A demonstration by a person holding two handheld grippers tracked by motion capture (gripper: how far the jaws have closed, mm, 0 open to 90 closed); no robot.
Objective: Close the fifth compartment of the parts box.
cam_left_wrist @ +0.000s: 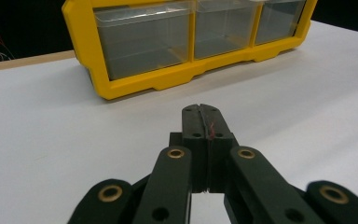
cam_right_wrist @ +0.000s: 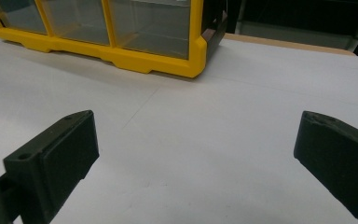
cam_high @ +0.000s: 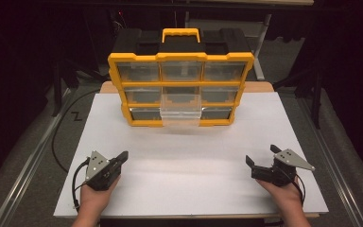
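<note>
Now approaching: I am resting both grippers before the drawer cabinet.
Left gripper pressed together, right gripper spread wide; the protruding clear drawer looks light and slick, so its front lip seems best.

The yellow organizer is cut off by the top edge in the left gripper view, leaving just its bottom row of clear drawers; in the right gripper view its left part and upper rows run off the picture. Whether the drawers hold anything cannot be told through the hazy plastic. In front of the organizer, the right gripper loses both jaw bases at the picture's edges.
</note>
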